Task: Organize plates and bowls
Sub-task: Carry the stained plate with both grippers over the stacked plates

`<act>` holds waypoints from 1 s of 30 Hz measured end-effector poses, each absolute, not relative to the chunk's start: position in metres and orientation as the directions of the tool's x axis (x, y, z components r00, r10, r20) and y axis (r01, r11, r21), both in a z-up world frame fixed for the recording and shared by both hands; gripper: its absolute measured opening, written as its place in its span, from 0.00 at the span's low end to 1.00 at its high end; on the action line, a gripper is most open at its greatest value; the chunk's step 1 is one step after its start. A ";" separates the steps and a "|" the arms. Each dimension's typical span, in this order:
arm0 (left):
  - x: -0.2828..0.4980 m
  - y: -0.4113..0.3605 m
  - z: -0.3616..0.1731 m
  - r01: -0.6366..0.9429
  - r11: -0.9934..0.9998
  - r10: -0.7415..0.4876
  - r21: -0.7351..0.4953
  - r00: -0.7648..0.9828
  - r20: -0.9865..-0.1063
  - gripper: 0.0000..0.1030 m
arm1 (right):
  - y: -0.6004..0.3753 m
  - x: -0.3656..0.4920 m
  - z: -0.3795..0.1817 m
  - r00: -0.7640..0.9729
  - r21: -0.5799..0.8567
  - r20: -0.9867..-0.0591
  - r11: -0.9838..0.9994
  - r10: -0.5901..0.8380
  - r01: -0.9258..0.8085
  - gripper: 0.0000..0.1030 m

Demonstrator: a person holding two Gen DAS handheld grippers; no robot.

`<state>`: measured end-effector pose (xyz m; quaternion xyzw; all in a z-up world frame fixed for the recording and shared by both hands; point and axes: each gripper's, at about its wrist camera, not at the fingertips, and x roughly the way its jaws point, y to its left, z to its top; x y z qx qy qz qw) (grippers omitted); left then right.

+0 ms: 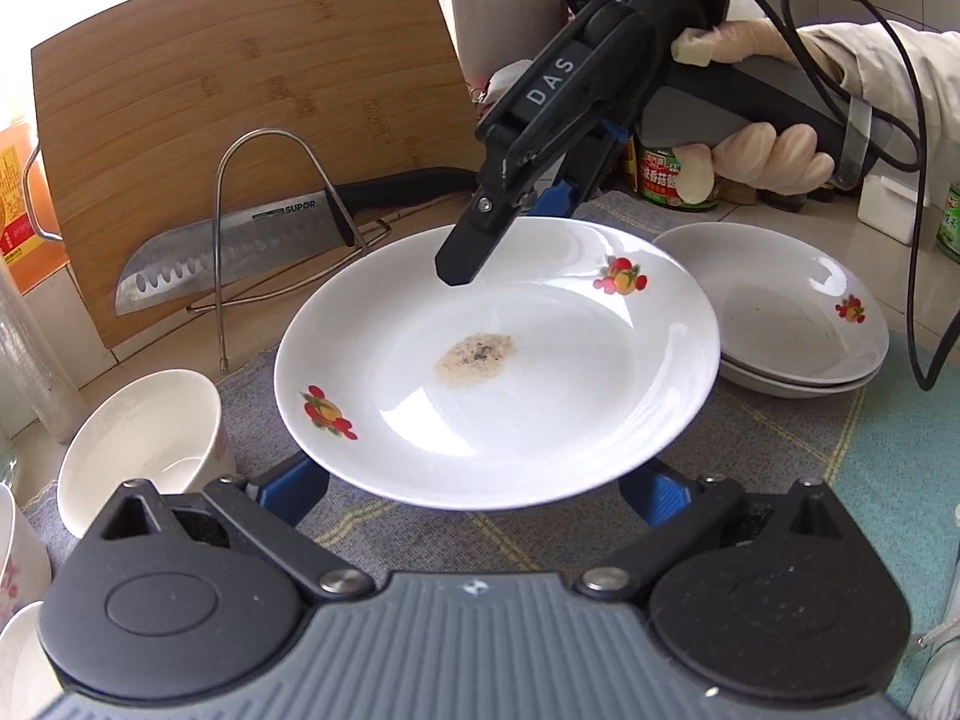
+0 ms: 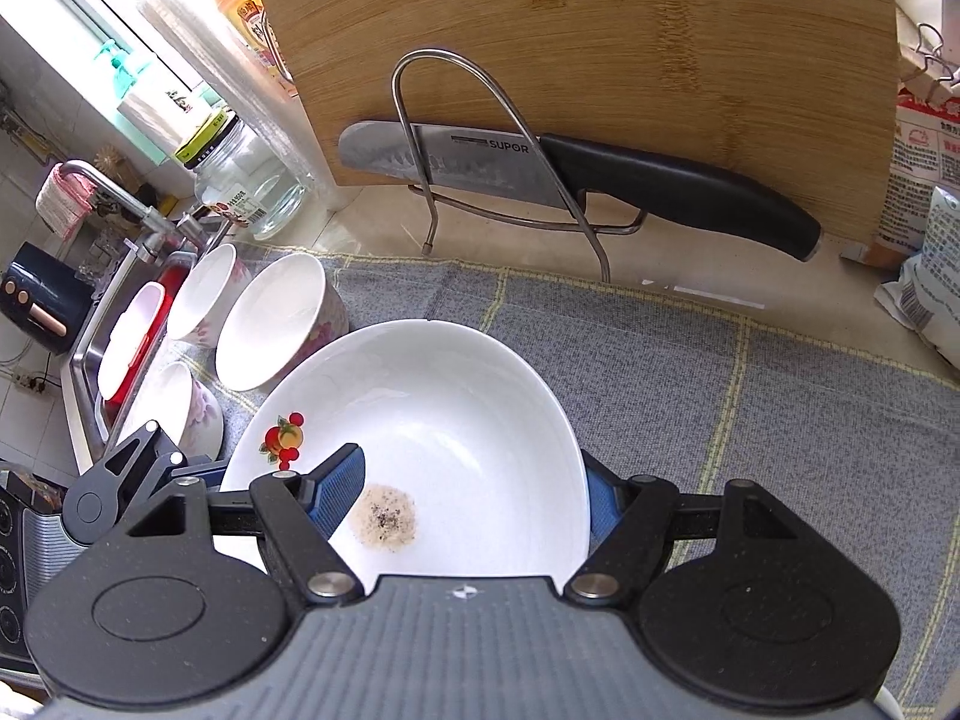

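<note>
Midway, your right tongs [image 1: 462, 267] clamp the soiled plate's [image 1: 498, 360] rim aloft — two plates [image 1: 798, 330] stacked, bowls [image 2: 270, 324] still loose; left tongs [image 1: 480, 492] spread wide beneath.

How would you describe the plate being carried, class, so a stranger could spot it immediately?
Start at the bamboo cutting board leaning behind the knife. In front of it, above the grey cloth, is a white plate with fruit prints. Unlike the stacked plates beside it, it has a brown speckled stain at its centre.

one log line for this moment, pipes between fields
right gripper: shut on white fruit-print plate, lifted above grey cloth | left gripper: open under plate | two stacked white plates: on cloth
</note>
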<state>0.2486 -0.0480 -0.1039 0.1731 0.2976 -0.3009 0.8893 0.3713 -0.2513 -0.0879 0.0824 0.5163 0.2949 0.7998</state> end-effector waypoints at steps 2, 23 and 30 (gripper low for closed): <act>0.246 -0.049 -0.102 0.648 0.750 -0.440 0.129 0.636 -0.634 0.99 | -0.254 0.368 -0.086 0.301 0.433 -0.777 0.817 0.552 -0.382 0.76; 0.227 -0.079 -0.089 0.783 0.614 -0.555 0.104 0.521 -0.648 0.99 | -0.304 0.317 -0.074 0.403 0.412 -0.774 0.871 0.489 -0.267 0.76; 0.224 -0.096 -0.087 0.831 0.549 -0.599 0.091 0.467 -0.651 0.99 | -0.330 0.296 -0.070 0.443 0.403 -0.775 0.892 0.451 -0.202 0.76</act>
